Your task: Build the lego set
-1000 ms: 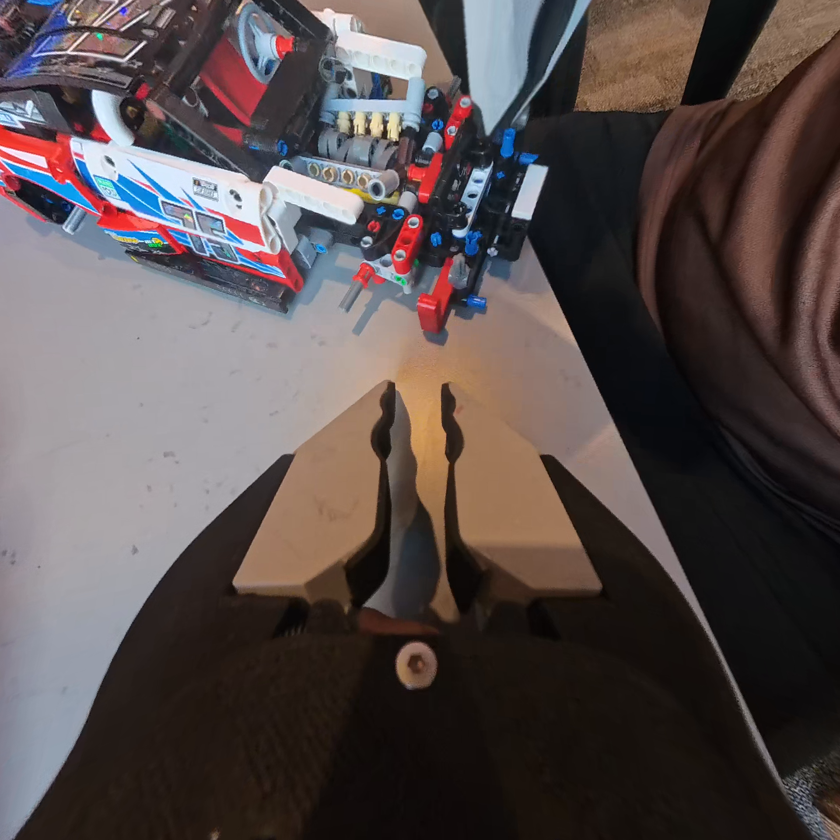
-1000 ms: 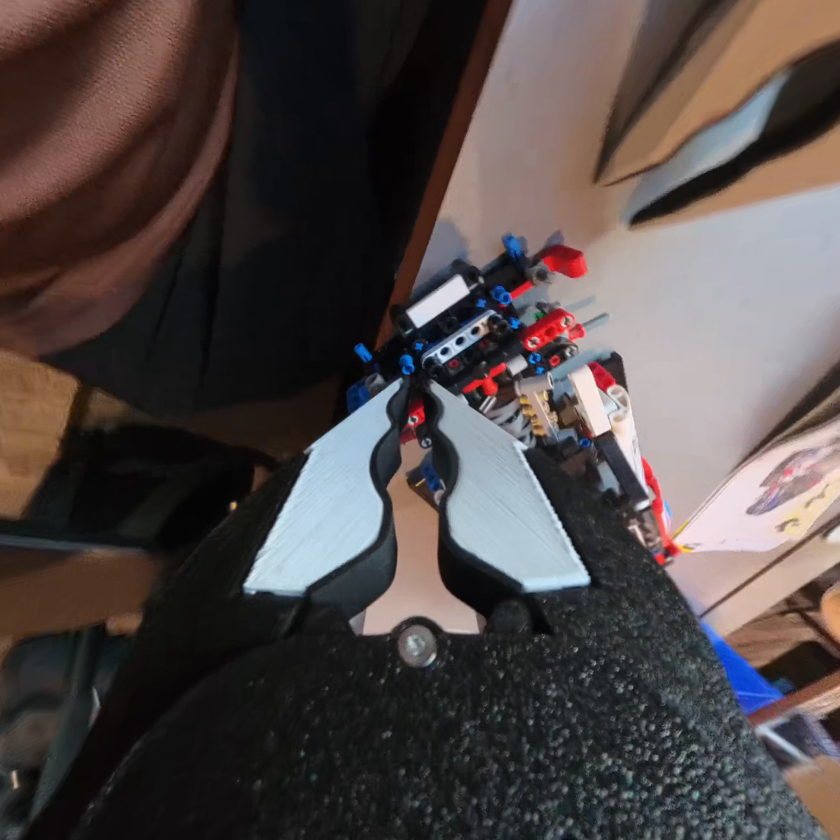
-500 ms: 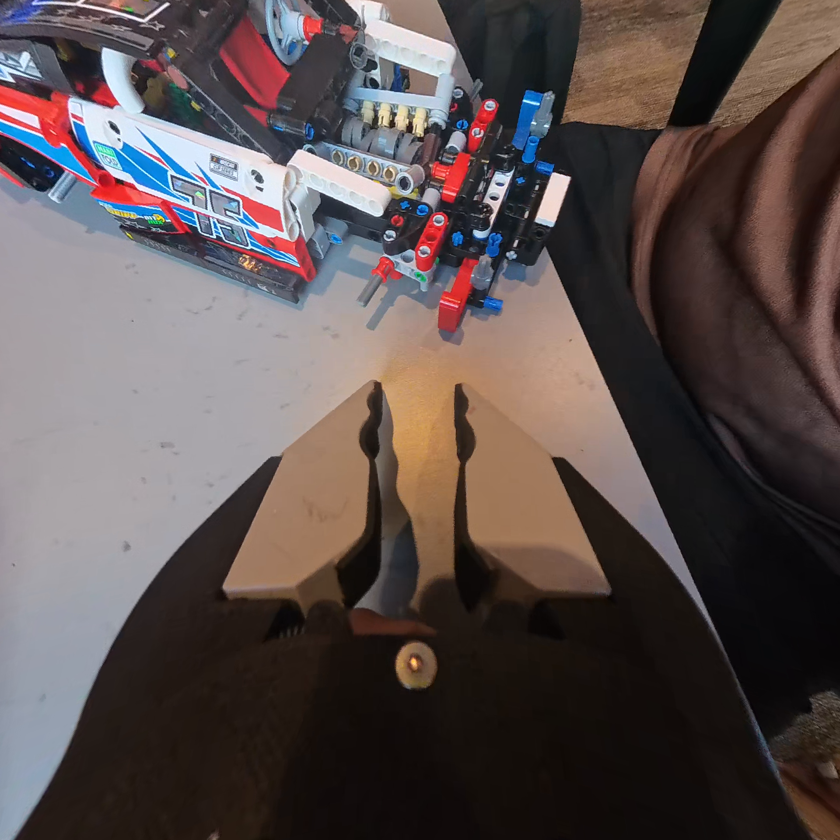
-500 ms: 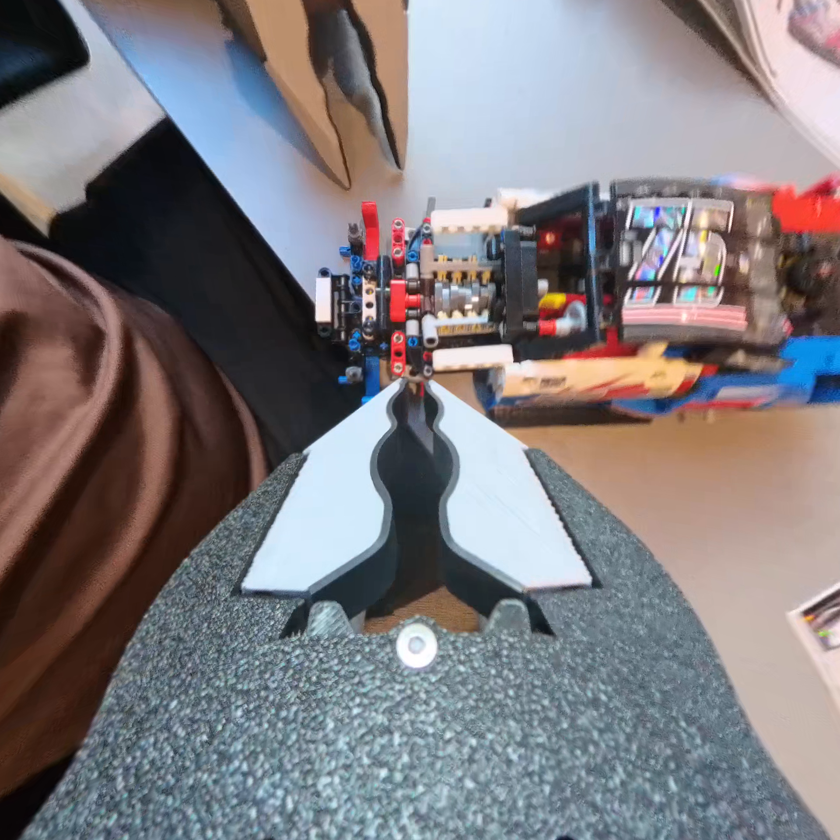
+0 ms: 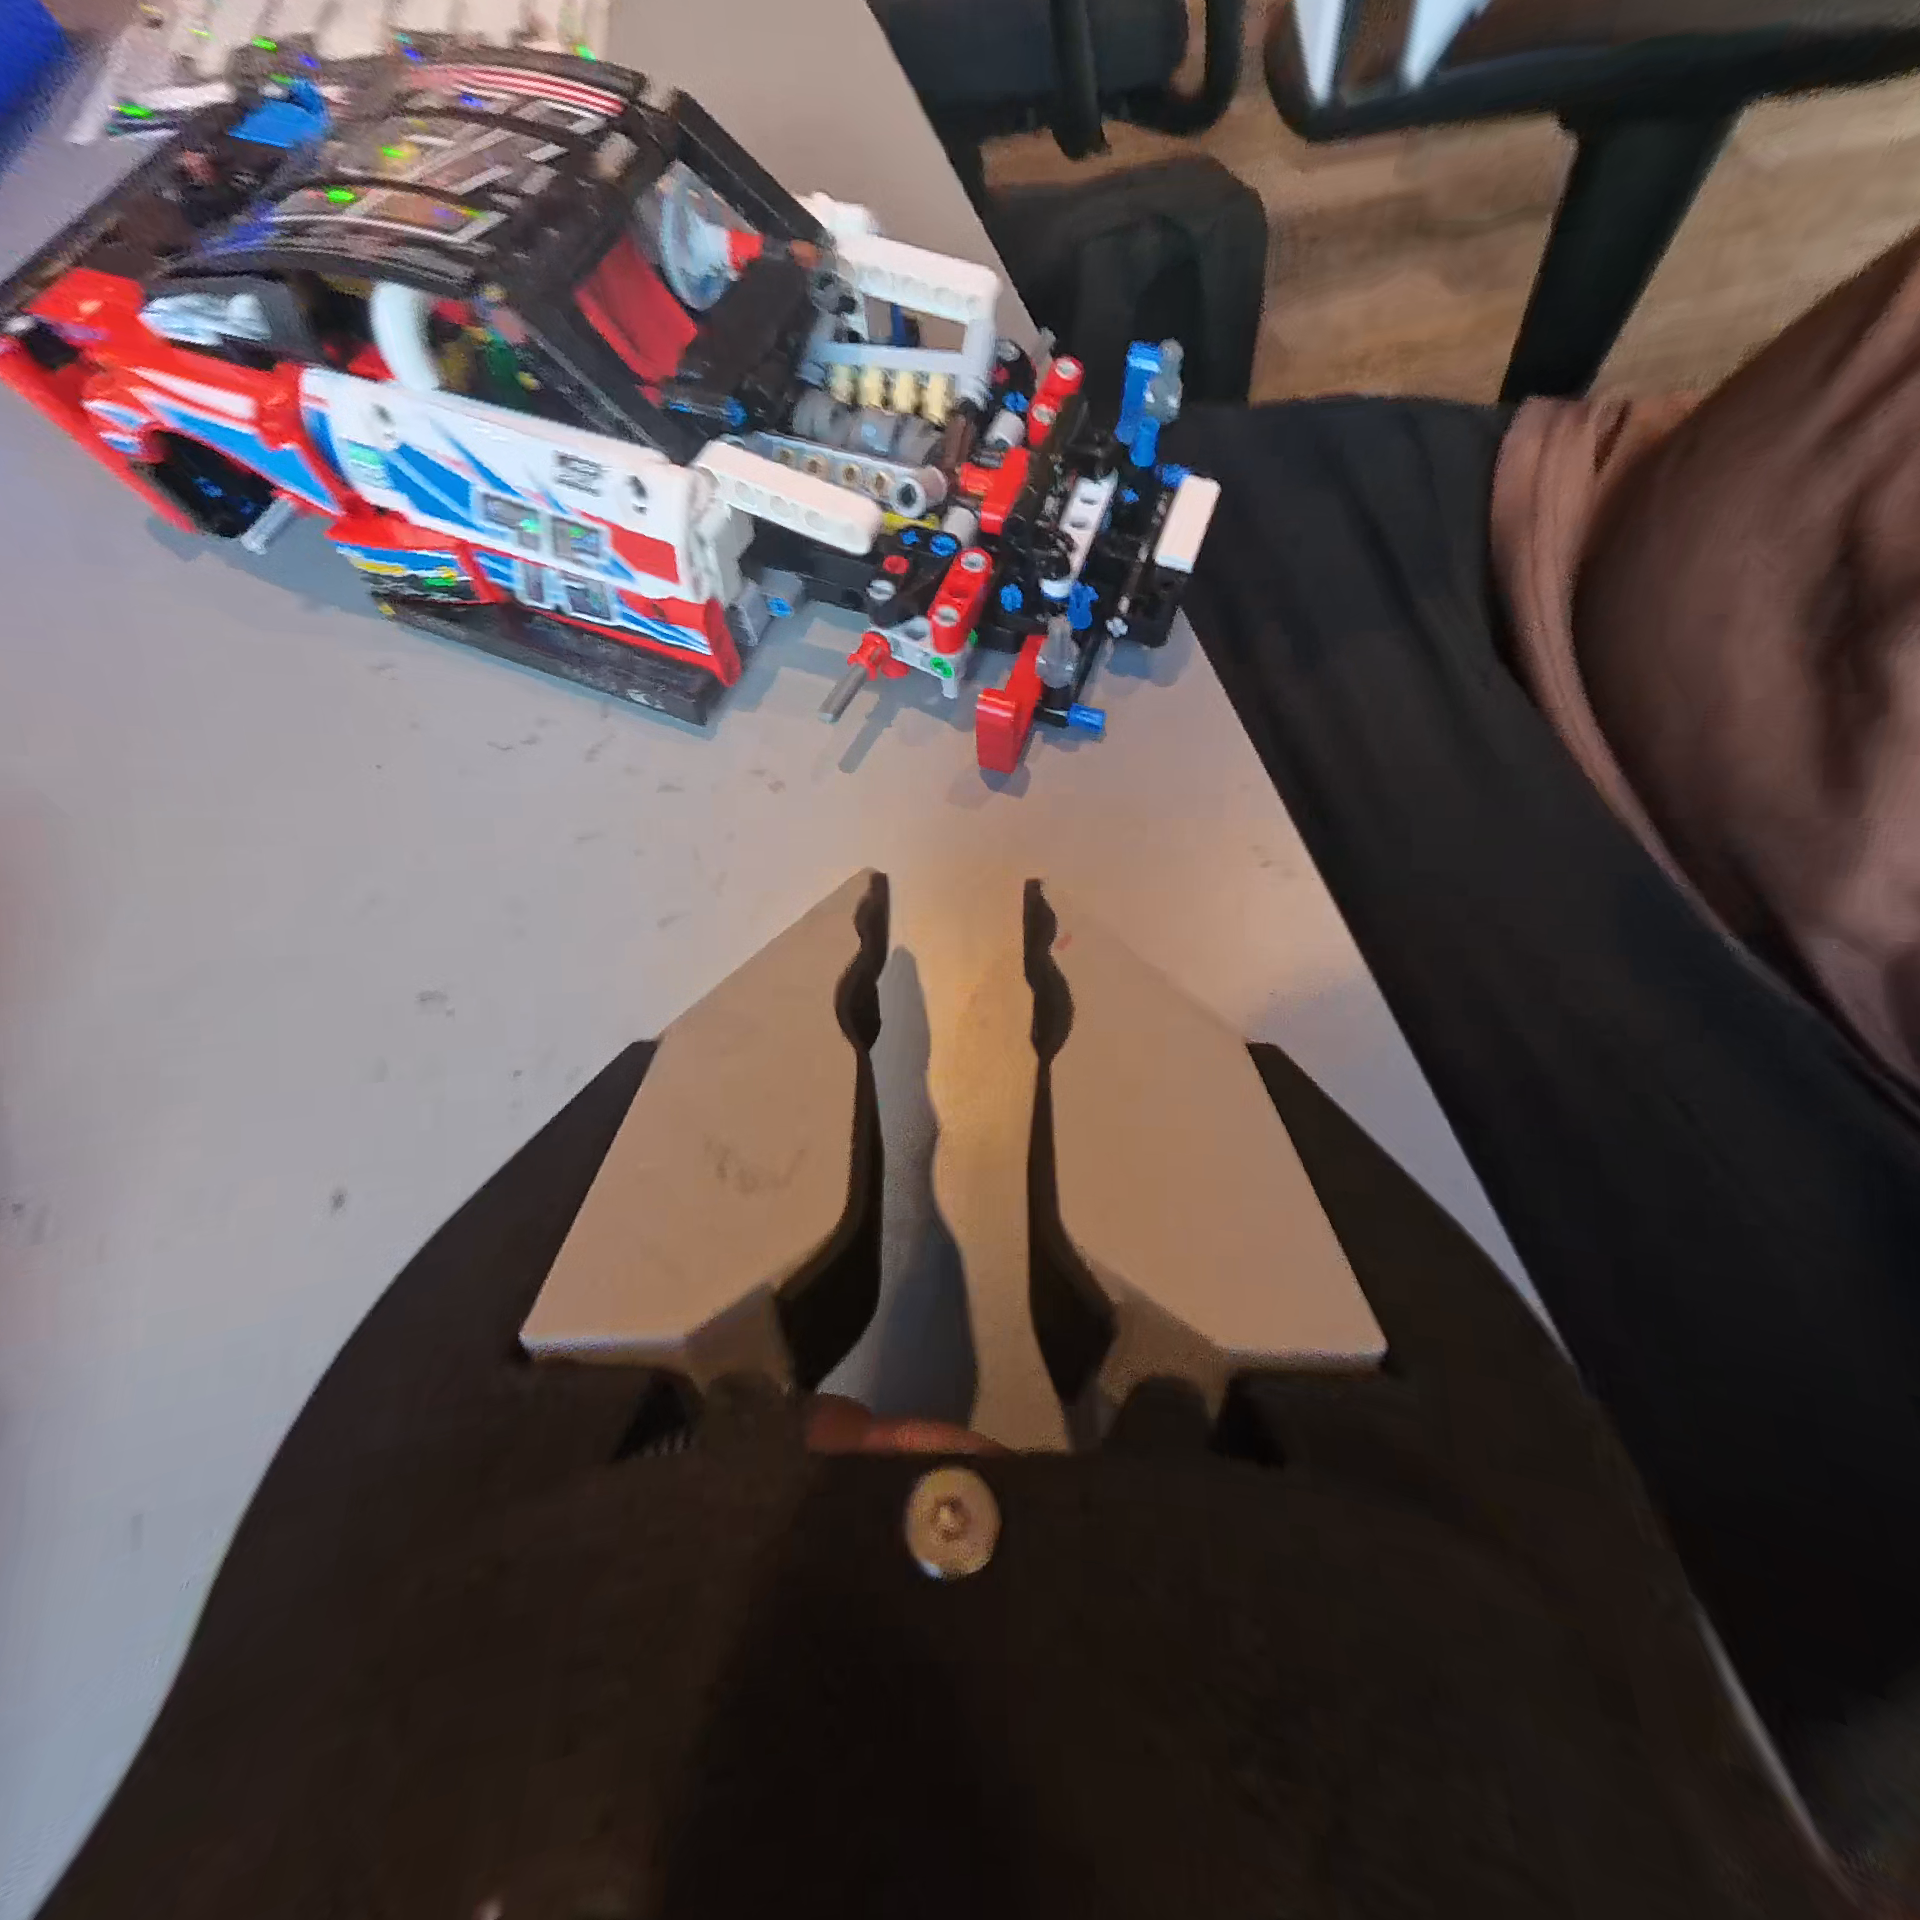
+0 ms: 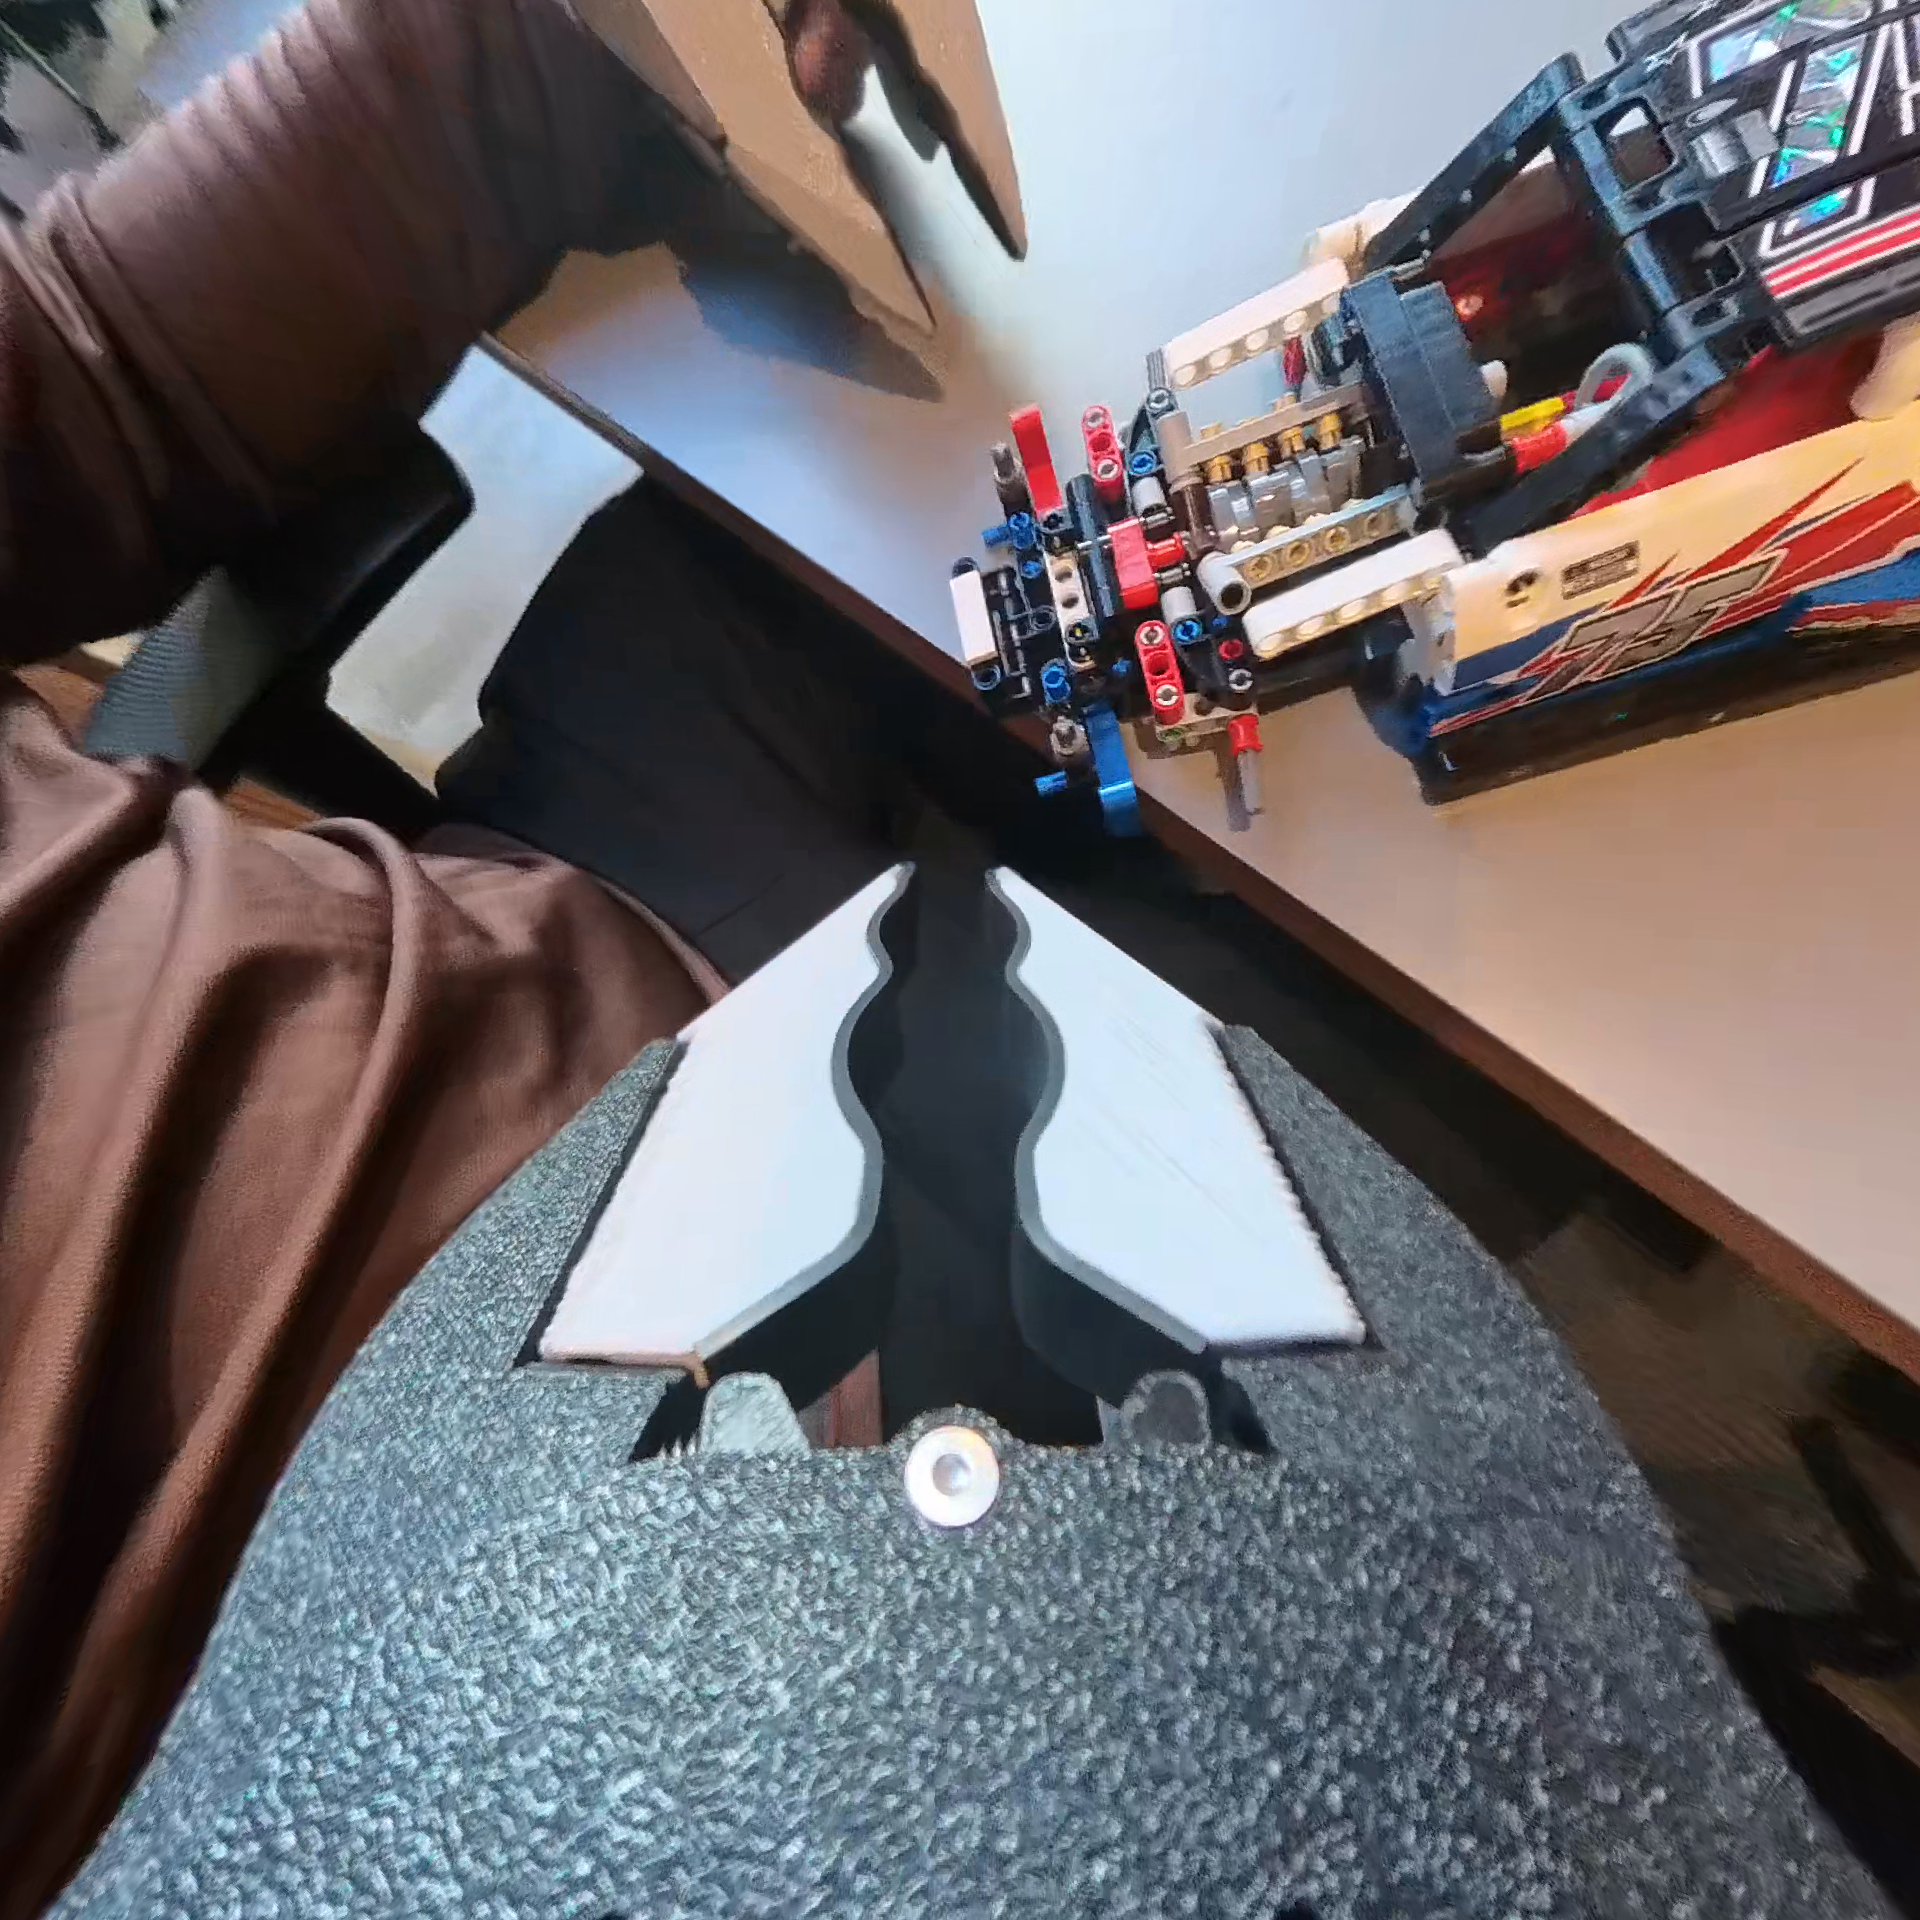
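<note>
Both grippers are empty. Left gripper (image 5: pixel 956 894), fingers spread, hovers over the table (image 5: pixel 312 987); right gripper (image 6: pixel 951 878), fingers slightly parted, hangs off the near edge. Car (image 5: pixel 499 447) sits at the far side, its unfinished end (image 6: pixel 1091 623) overhanging that edge. Recommend bracing the body with the left before pressing parts on, lest it slide off.

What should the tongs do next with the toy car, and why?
Probably bring the right tongs back over the table toward the blue piece on the lego car. Both tongs look empty, the right ones hang off the table edge, and that unfinished end sits nearest them. The left tongs could steady the car.
</note>
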`<state>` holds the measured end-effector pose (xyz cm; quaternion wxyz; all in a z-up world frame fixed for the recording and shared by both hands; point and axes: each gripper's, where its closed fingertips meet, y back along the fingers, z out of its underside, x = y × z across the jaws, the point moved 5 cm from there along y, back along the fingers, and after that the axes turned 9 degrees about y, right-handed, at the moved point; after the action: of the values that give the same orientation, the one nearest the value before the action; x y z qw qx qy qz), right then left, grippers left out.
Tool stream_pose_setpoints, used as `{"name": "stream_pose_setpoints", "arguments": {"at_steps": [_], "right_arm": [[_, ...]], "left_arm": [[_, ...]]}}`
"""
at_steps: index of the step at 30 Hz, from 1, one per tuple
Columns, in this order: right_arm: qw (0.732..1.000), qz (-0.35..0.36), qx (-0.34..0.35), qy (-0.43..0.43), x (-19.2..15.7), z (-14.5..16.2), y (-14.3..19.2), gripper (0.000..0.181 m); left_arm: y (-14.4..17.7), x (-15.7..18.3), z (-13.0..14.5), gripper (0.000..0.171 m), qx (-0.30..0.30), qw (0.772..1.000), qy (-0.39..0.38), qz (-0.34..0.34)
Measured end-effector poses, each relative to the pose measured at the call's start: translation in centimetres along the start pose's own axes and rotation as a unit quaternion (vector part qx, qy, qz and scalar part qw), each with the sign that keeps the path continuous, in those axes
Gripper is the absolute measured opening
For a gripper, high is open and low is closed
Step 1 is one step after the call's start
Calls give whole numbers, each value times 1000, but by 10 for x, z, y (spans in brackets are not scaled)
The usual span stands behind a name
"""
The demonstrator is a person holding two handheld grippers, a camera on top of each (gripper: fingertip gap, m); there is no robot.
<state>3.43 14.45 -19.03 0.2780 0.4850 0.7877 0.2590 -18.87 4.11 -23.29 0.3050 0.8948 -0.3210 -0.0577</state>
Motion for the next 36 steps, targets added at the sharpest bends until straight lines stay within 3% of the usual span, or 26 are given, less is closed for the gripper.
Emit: {"name": "stream_pose_setpoints", "arguments": {"at_steps": [5,11,24,27,31,36], "right_arm": [[998,3,64,-23,3,10,-5,19],[993,26,112,-16,3,38,-1,23],[993,15,117,-12,-27,94,25,26],[993,16,116,-12,-27,97,25,24],[995,29,95,16,-25,93,16,25],[995,28,71,68,-21,48,1,27]], "left_arm": [[20,-10,-6,25,79,994,54,-58],[32,-14,-10,24,134,982,86,-103],[47,-19,-18,24,217,950,141,-172],[31,-8,-21,24,186,962,137,-144],[-10,10,-14,36,44,989,88,-107],[-24,23,-9,37,-17,997,69,-26]]}}
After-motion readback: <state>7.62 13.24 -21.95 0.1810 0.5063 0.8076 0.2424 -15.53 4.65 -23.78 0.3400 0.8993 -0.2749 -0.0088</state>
